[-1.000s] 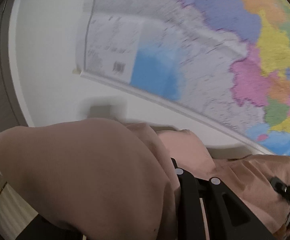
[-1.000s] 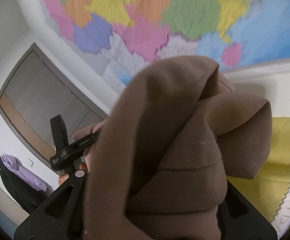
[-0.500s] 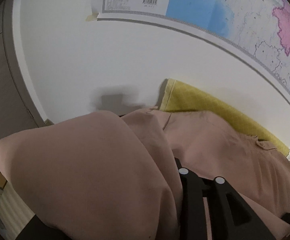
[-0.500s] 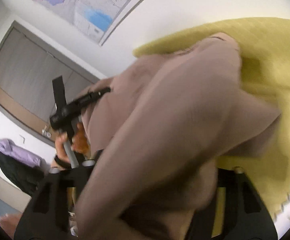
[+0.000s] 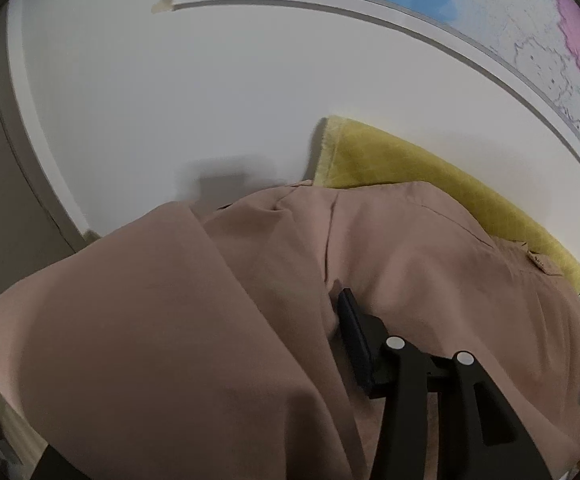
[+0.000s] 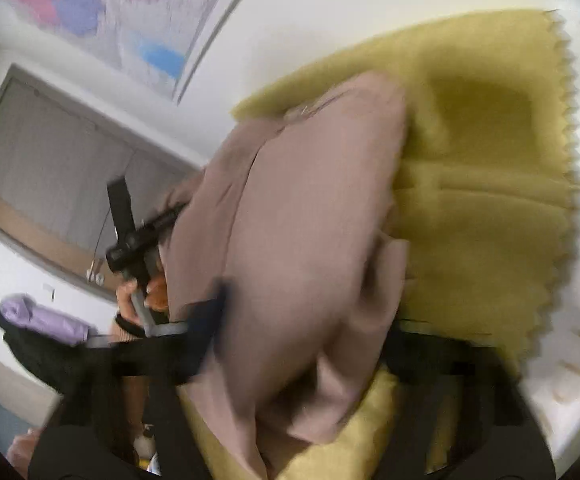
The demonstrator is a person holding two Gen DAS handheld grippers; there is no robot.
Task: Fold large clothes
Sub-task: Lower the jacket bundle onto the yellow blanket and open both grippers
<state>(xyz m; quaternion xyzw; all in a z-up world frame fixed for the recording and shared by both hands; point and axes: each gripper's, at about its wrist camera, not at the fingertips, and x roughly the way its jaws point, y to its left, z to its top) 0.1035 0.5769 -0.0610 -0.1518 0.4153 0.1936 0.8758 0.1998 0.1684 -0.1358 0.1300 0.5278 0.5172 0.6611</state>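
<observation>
Garment (image 5: 429,264) of pinkish-brown cloth hangs bunched over both tongs, left (image 5: 353,332) and right (image 6: 301,344) each apparently pinching an edge above the yellow blanket (image 6: 489,200), so the fold seems midway and next needs lowering it flat.

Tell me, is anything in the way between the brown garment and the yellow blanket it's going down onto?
Nothing visible. The garment already drapes onto the blanket, whose bare part shows no objects.
</observation>
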